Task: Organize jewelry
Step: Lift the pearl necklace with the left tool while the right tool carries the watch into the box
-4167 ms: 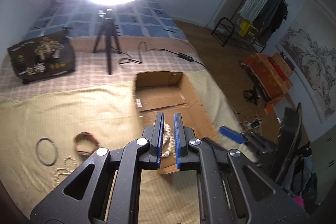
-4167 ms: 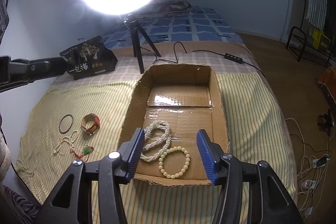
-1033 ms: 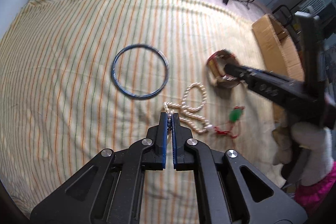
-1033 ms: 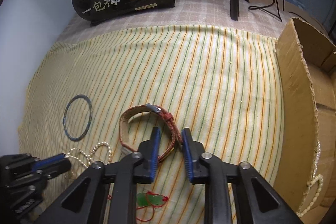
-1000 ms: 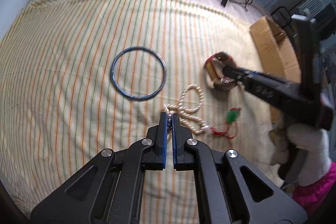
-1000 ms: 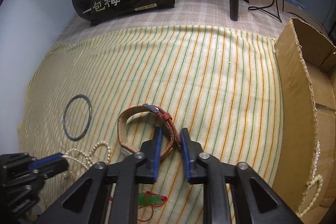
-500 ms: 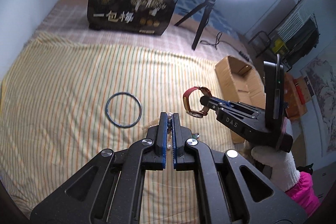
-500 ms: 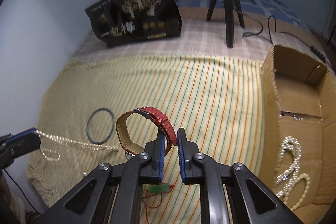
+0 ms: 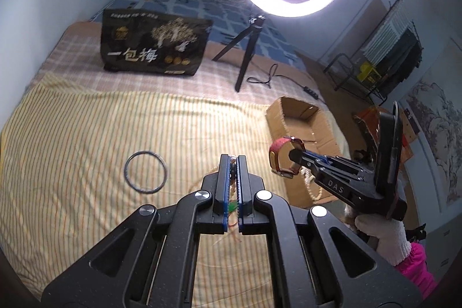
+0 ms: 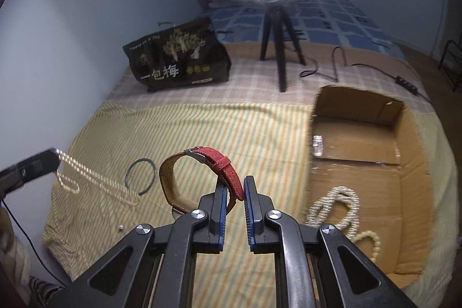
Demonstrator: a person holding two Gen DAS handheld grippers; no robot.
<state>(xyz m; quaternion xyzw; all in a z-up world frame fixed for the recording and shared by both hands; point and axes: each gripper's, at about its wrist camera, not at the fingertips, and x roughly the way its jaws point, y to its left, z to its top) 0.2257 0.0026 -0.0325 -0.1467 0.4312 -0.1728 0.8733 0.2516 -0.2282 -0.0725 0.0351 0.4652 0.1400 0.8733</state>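
My left gripper is shut on a white bead necklace, which hangs from it above the striped cloth; in the right wrist view the left gripper shows at the left edge. My right gripper is shut on the red watch strap and holds the watch in the air, left of the cardboard box. It also shows in the left wrist view with the watch. A dark bangle lies on the cloth. Pearl strands lie in the box.
A black snack bag stands at the back of the bed. A ring light on a tripod stands behind the box, its cable trailing right. A green pendant shows between my left fingers. A wall runs along the left.
Both grippers have risen from the cloth, the left lifting the bead necklace and the right lifting the watch. The right gripper has moved toward the box.
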